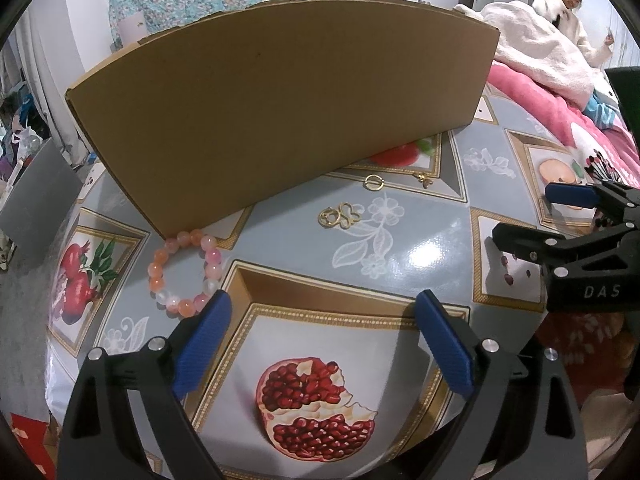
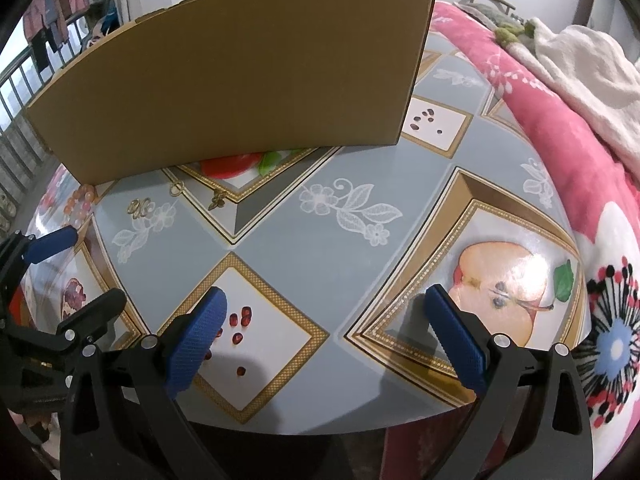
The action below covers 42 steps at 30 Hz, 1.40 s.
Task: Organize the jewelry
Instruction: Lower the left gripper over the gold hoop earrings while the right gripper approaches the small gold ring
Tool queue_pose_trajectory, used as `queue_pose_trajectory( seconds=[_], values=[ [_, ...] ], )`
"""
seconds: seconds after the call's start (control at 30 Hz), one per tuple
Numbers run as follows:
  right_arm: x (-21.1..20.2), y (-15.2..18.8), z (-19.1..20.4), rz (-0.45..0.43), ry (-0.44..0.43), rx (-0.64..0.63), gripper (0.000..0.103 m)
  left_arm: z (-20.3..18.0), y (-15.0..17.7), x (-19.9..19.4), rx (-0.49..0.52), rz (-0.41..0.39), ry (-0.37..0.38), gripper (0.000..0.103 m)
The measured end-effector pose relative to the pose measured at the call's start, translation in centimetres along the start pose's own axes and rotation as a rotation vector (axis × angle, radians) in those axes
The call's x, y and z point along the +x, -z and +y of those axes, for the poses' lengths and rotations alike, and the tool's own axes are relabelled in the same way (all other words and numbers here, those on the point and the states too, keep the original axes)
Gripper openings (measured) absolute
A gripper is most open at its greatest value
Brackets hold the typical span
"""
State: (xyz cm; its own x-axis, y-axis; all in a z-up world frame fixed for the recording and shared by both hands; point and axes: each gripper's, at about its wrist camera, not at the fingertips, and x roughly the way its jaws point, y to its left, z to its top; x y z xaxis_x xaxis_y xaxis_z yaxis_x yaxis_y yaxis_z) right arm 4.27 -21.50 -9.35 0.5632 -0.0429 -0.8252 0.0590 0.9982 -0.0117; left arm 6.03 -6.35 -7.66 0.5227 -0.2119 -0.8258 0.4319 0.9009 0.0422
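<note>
A pink and orange bead bracelet (image 1: 185, 272) lies on the table just past my left gripper's left finger; it also shows in the right wrist view (image 2: 80, 201). A gold butterfly-shaped piece (image 1: 340, 216) lies mid-table, also in the right wrist view (image 2: 141, 207). A gold ring (image 1: 373, 182) and a small gold earring (image 1: 425, 179) lie near the cardboard box (image 1: 280, 108), also in the right wrist view: ring (image 2: 176, 189), earring (image 2: 218, 199). My left gripper (image 1: 324, 332) is open and empty. My right gripper (image 2: 326, 332) is open and empty above the table's near edge.
The table (image 2: 288, 248) has a glossy fruit-print cloth. The cardboard box (image 2: 240, 80) stands along the back. A pink blanket (image 2: 540, 128) and white towel lie at the right. A person (image 1: 568, 12) sits far right. My right gripper shows in the left wrist view (image 1: 576, 216).
</note>
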Motion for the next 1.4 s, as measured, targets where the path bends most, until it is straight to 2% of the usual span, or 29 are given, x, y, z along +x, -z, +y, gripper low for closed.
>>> queue_pose_trajectory(
  seconds=[0.1,0.23,0.3,0.43,0.6,0.63,0.7,0.9,1.03,1.17,1.4],
  values=[
    [-0.5,-0.3,-0.3,0.004,-0.014,0.011,0.095,0.3,0.0,-0.2,-0.016,-0.011,0.009,0.091],
    [-3.1,-0.3,-1.0,-0.108,-0.029,0.046,0.095,1.0,0.3,-1.3,-0.038,-0.064,0.018,0.091],
    [-4.1,-0.1,-1.2,-0.163,-0.069,0.048,0.095,1.2,0.5,-2.1,-0.044,-0.107,0.04,0.091],
    [-3.9,-0.8,-1.1,-0.162,-0.144,0.055,0.094,1.4,0.1,-2.3,-0.043,-0.148,0.081,0.086],
    [-3.3,-2.4,-0.3,-0.171,-0.228,0.039,0.078,1.4,-1.0,-2.2,-0.038,-0.189,0.119,0.073],
    [-3.1,-2.5,0.1,-0.166,-0.242,0.029,0.076,1.4,-1.0,-2.1,-0.035,-0.191,0.127,0.068],
    [-2.6,-2.5,0.8,-0.155,-0.259,0.009,0.066,1.4,-1.0,-1.7,-0.023,-0.185,0.137,0.062],
    [-0.6,-3.4,1.9,-0.108,-0.283,-0.022,0.046,0.8,-1.5,-0.2,0.043,-0.169,0.141,0.044],
    [-0.2,-3.8,2.6,-0.095,-0.308,-0.038,0.037,0.8,-1.9,0.5,0.058,-0.157,0.155,0.03],
    [0.1,-3.8,3.0,-0.092,-0.329,-0.052,0.035,1.2,-2.2,0.4,0.077,-0.157,0.14,0.015],
    [0.4,-3.7,2.5,-0.087,-0.352,-0.053,0.035,1.2,-3.1,1.4,0.111,-0.119,0.123,0.014]
  ],
)
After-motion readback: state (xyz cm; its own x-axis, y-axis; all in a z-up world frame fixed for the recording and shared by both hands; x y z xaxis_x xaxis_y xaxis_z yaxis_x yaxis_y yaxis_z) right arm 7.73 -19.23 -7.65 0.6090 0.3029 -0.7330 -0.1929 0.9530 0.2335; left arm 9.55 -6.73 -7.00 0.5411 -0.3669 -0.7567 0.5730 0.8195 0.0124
